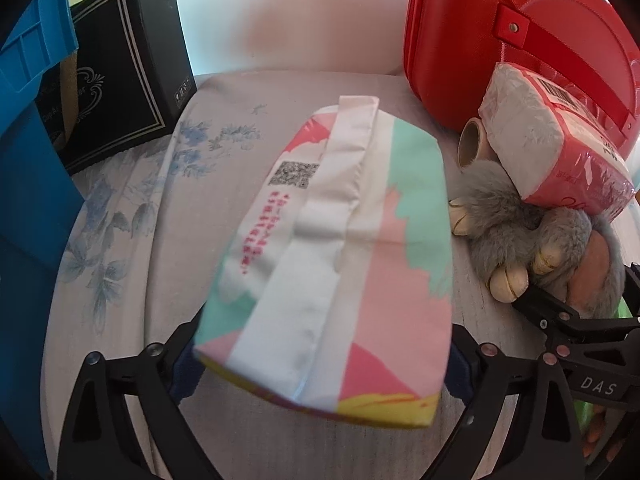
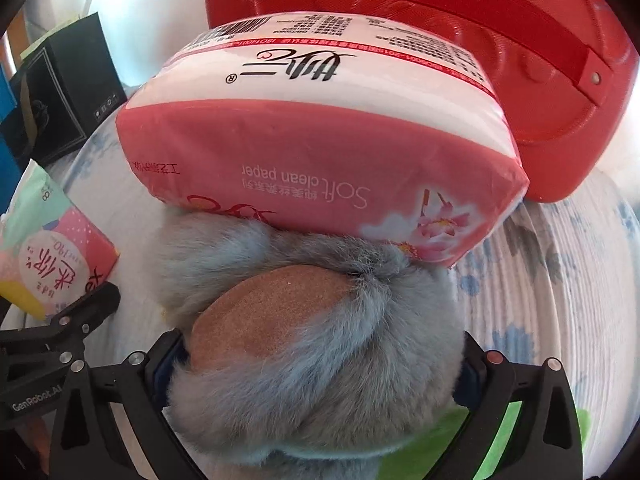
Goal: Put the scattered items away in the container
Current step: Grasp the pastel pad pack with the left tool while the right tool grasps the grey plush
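Pastel tissue pack (image 1: 324,256) on floral bedsheet (image 1: 132,216), between wide left gripper (image 1: 320,364) jaws, contact unclear. Grey plush toy (image 2: 316,360) flanked by right gripper (image 2: 320,368) jaws, grip unclear.

Two tissue packs: one pastel pack (image 1: 320,256) in pink, mint and yellow, and one pink pack (image 2: 316,160) printed "Soft clean paper". One grey furry plush toy (image 2: 312,344). One red case (image 1: 516,32). One black box (image 1: 120,76). One blue bin (image 1: 28,120). One cardboard tape roll (image 1: 472,140). Two black grippers: the left gripper (image 1: 320,364) and the right gripper (image 2: 316,372).
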